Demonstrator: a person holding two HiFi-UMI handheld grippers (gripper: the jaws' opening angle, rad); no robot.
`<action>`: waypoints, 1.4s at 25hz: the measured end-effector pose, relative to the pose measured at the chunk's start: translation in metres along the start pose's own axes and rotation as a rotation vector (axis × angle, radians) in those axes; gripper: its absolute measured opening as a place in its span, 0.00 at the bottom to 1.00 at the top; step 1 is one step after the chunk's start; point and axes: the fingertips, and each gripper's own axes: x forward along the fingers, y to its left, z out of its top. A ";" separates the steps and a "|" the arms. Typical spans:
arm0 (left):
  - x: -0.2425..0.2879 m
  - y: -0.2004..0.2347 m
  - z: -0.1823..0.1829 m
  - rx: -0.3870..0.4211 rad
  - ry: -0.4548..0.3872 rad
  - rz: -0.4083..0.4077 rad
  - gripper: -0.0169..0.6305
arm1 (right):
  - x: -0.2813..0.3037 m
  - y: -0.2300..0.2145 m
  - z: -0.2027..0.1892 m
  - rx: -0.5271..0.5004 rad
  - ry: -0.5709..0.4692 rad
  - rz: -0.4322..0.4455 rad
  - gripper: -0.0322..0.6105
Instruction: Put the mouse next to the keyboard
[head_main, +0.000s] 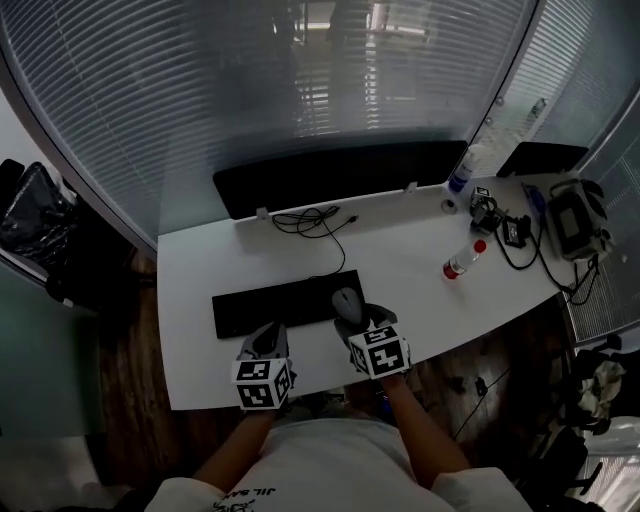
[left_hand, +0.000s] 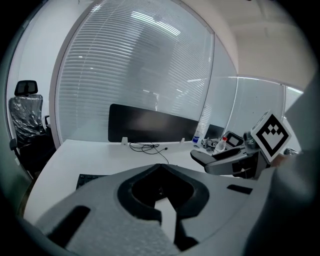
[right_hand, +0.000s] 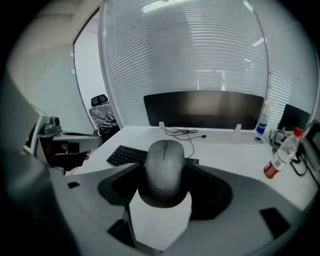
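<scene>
A grey mouse (right_hand: 165, 162) sits between the jaws of my right gripper (right_hand: 165, 176), which is shut on it. In the head view the mouse (head_main: 347, 301) is at the right end of the black keyboard (head_main: 283, 304), over its edge, with the right gripper (head_main: 353, 320) just behind it. I cannot tell whether the mouse touches the keyboard or is held above it. My left gripper (head_main: 268, 338) hovers at the keyboard's front edge, left of the right one. Its jaws (left_hand: 161, 168) are shut with nothing between them. The keyboard (right_hand: 125, 154) lies on the white desk (head_main: 400, 250).
A black cable (head_main: 315, 220) coils behind the keyboard, before a long black panel (head_main: 340, 175). A red-capped bottle (head_main: 461, 261) lies to the right, with a spray bottle (head_main: 460, 176) and chargers and devices (head_main: 573, 222) beyond. A wrapped office chair (head_main: 35, 225) stands at the left.
</scene>
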 end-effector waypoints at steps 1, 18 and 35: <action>0.003 -0.004 0.000 0.004 0.003 -0.005 0.03 | -0.003 -0.011 -0.004 0.014 0.002 -0.016 0.51; 0.047 -0.045 -0.008 0.030 0.069 -0.057 0.03 | 0.024 -0.142 -0.077 0.168 0.127 -0.189 0.51; 0.078 -0.032 -0.018 0.006 0.088 -0.060 0.03 | 0.101 -0.167 -0.112 0.137 0.236 -0.163 0.51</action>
